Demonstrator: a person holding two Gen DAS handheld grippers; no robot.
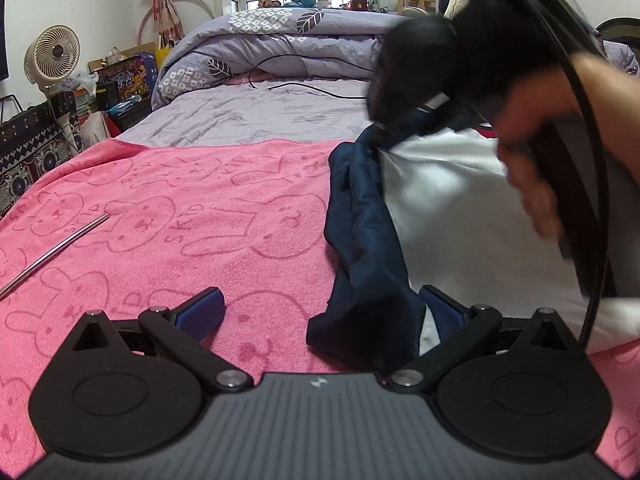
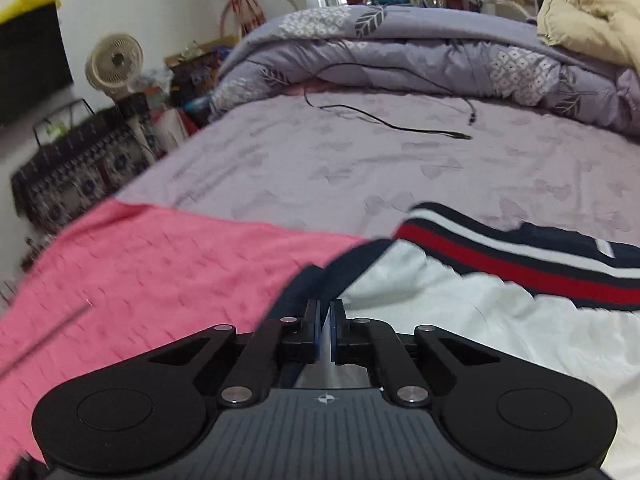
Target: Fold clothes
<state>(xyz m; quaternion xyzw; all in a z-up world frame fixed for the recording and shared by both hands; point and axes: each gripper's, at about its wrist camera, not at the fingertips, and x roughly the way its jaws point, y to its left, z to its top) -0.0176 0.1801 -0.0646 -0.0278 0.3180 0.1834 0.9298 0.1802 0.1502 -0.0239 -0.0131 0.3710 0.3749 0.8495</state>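
A white garment with navy trim and a red and white stripe [image 2: 500, 308] lies on a pink bunny-print towel [image 1: 180, 216] on the bed. In the left wrist view its navy sleeve [image 1: 368, 248] hangs up from the towel. My right gripper [image 1: 394, 130] is shut on the sleeve's upper end and lifts it. In the right wrist view the right gripper [image 2: 325, 314] is closed on the navy edge [image 2: 308, 280]. My left gripper [image 1: 324, 312] is open low over the towel, and the sleeve's lower end rests between its fingers.
A metal rod [image 1: 56, 248] lies on the towel at the left. A black cable [image 2: 392, 124] runs across the lilac sheet [image 2: 360, 160]. A folded duvet [image 2: 400, 52] is at the far end. A fan [image 1: 52, 52] and bags stand left of the bed.
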